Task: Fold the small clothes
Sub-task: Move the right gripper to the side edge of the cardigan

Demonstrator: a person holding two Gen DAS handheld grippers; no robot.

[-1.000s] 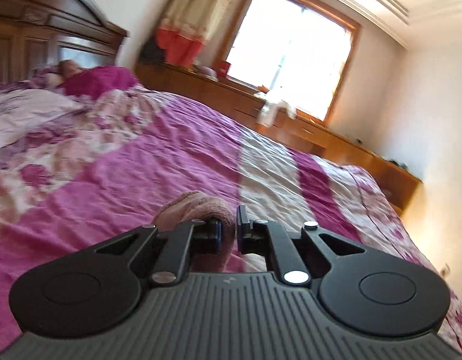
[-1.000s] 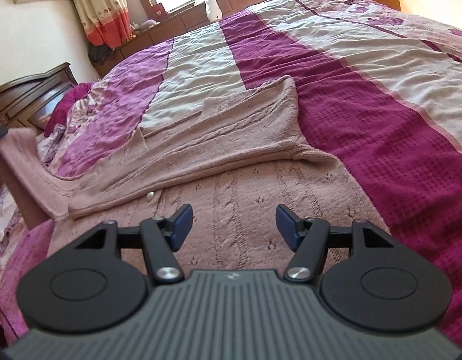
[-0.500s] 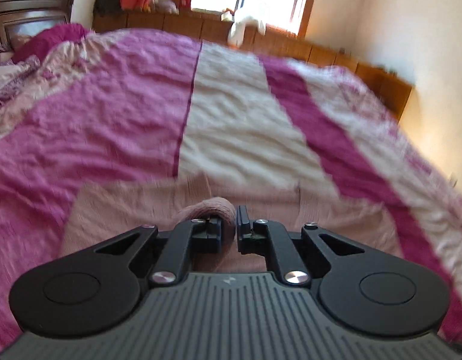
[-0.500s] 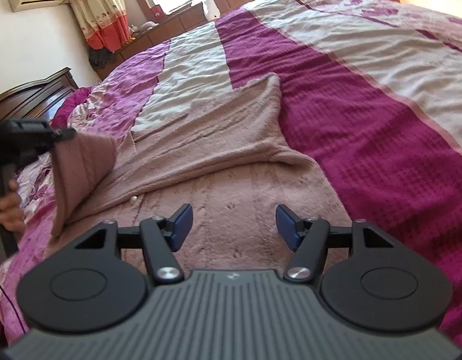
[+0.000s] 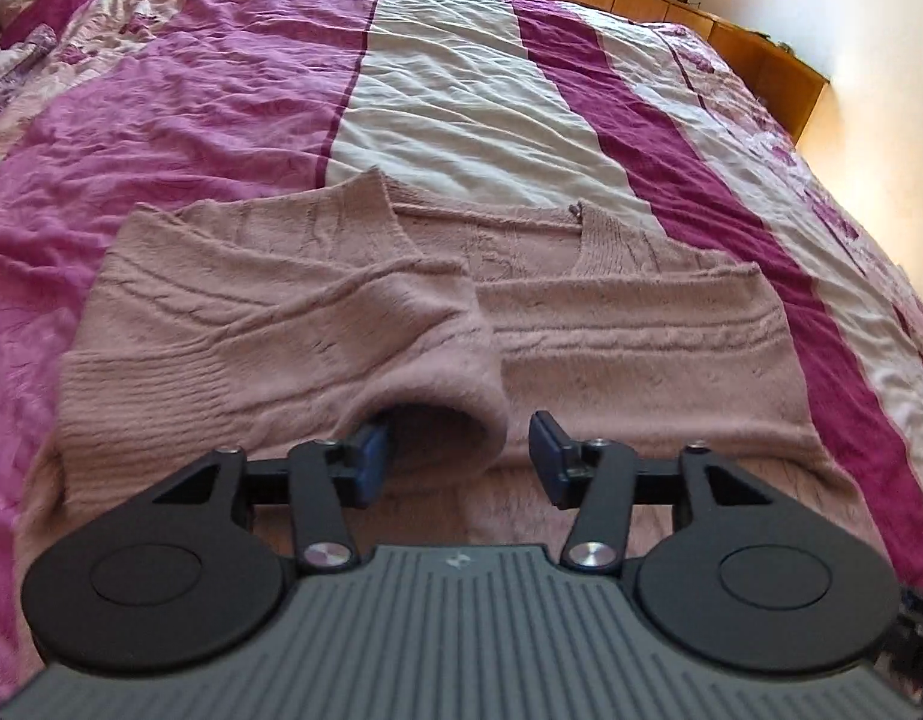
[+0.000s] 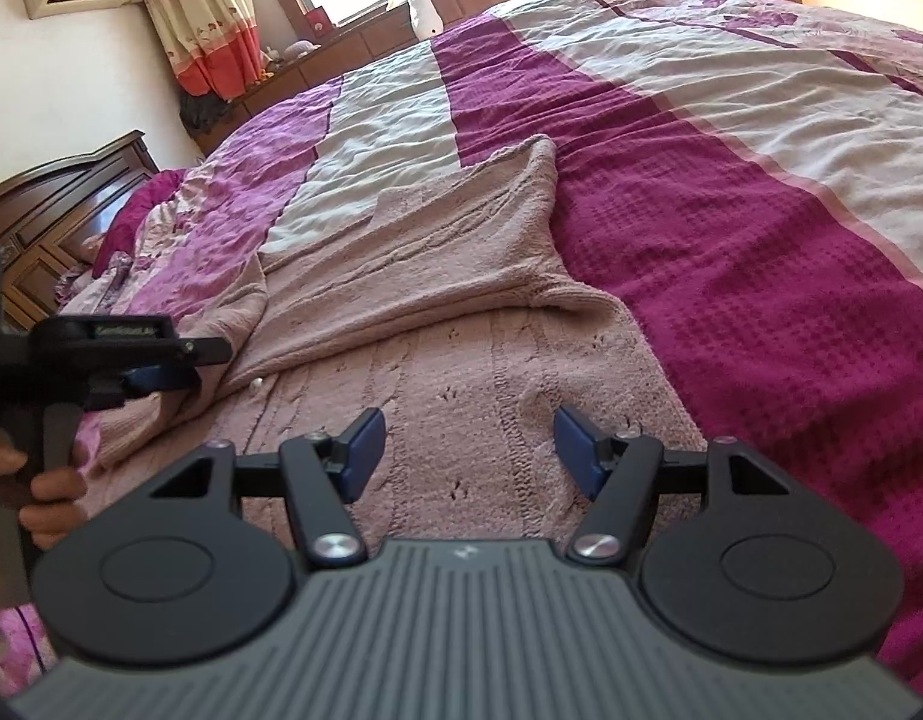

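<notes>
A dusty-pink knit sweater (image 5: pixel 611 324) lies spread on the bed, both sleeves folded across its body. My left gripper (image 5: pixel 458 456) is open just above it; the cuff of the left sleeve (image 5: pixel 437 420) lies between its fingers, loose. In the right wrist view the sweater (image 6: pixel 461 360) fills the middle, the left gripper (image 6: pixel 155 372) shows at the left edge over the sleeve, and my right gripper (image 6: pixel 467 450) is open and empty, hovering above the sweater's lower body.
The bed cover (image 5: pixel 461 90) has magenta and cream stripes. A dark wooden headboard (image 6: pixel 53 204) stands at the left, a low wooden cabinet (image 5: pixel 761 54) runs under the window with a white plush toy (image 6: pixel 425 0) on it.
My left gripper carried the sleeve over the sweater's body, lowered it, and opened, letting the cuff go. The right gripper stayed open and nearly still.
</notes>
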